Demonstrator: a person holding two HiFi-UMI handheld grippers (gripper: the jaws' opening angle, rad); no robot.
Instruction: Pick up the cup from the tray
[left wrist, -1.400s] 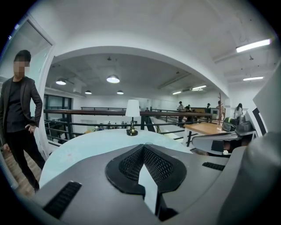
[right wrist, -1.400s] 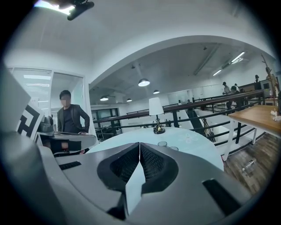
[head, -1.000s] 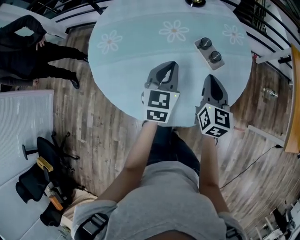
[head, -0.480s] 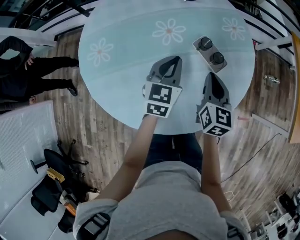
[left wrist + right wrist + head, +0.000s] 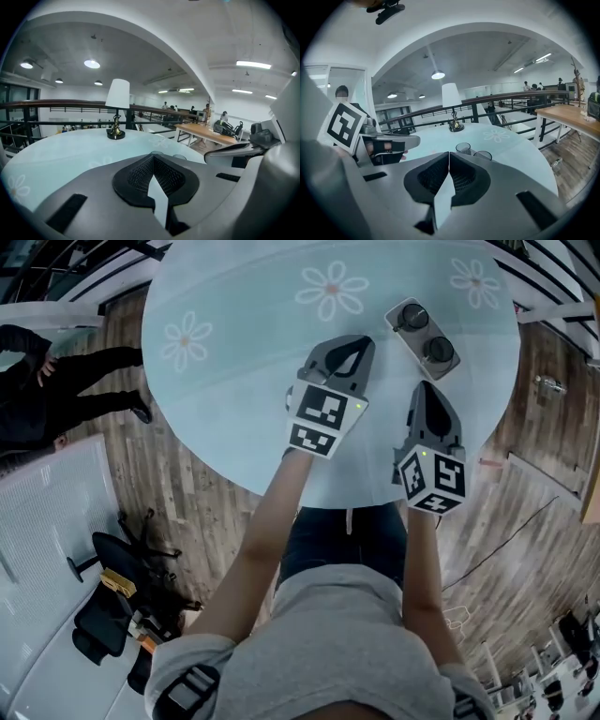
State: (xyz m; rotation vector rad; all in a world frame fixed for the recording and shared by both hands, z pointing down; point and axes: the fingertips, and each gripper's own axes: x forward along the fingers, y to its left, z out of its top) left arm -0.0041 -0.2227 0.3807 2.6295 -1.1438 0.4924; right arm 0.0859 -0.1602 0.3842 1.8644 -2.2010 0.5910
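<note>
Left gripper (image 5: 350,340) jaws fully closed, empty. Right gripper (image 5: 427,388) jaws closed too, empty, tips near tray (image 5: 424,335). Near cup (image 5: 439,350) and far cup (image 5: 410,318) are clear, upright on tray, on table (image 5: 244,381).

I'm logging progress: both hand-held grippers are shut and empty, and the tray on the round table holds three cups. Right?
The tray on the round table holds two cups, not three; the head view shows it. Both the left hand-held gripper and the right hand-held gripper are shut and empty.
</note>
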